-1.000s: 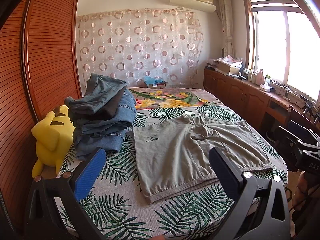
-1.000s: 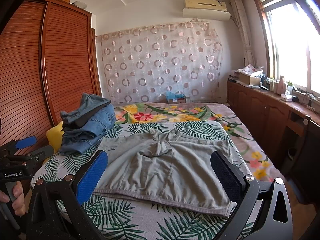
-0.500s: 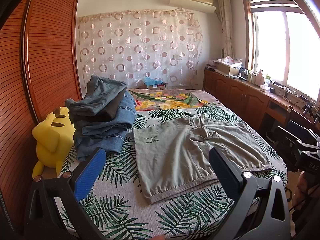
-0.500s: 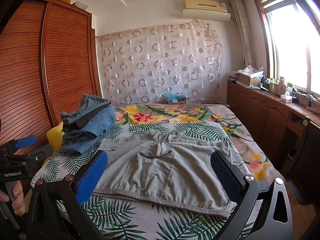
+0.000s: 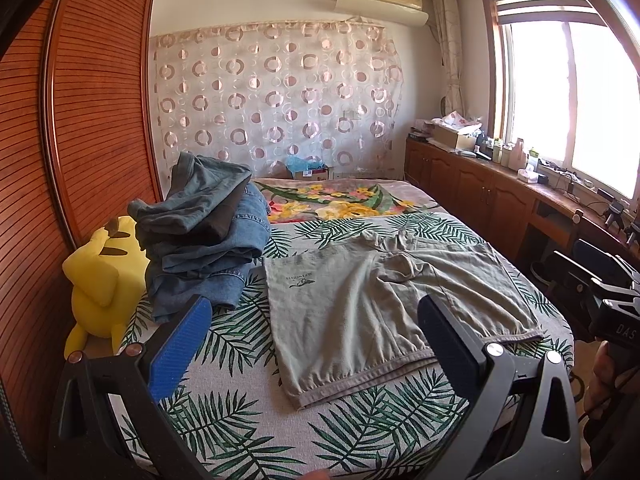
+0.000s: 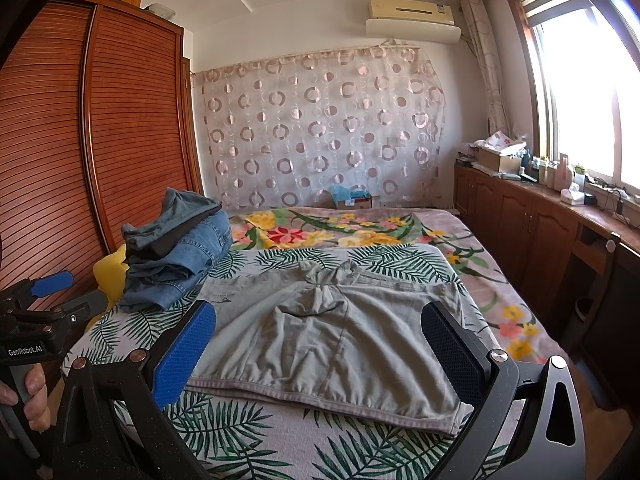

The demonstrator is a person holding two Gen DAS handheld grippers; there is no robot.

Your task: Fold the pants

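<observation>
A pair of grey-green shorts (image 5: 384, 300) lies spread flat on the palm-leaf bedspread (image 5: 248, 412), waistband toward me; the shorts also show in the right wrist view (image 6: 320, 340). My left gripper (image 5: 314, 340) is open and empty, held above the near edge of the bed, short of the shorts. My right gripper (image 6: 318, 344) is open and empty, also short of the waistband. The left gripper shows at the left edge of the right wrist view (image 6: 40, 308), and the right gripper at the right edge of the left wrist view (image 5: 600, 296).
A pile of jeans (image 5: 204, 232) sits at the bed's left, next to the shorts. A yellow plush toy (image 5: 100, 276) leans by the wooden wardrobe (image 5: 80, 140). A floral blanket (image 5: 340, 200) covers the far bed. Wooden cabinets (image 5: 500, 200) run under the window.
Both views have shifted only slightly; the shorts and both grippers stay as they were.
</observation>
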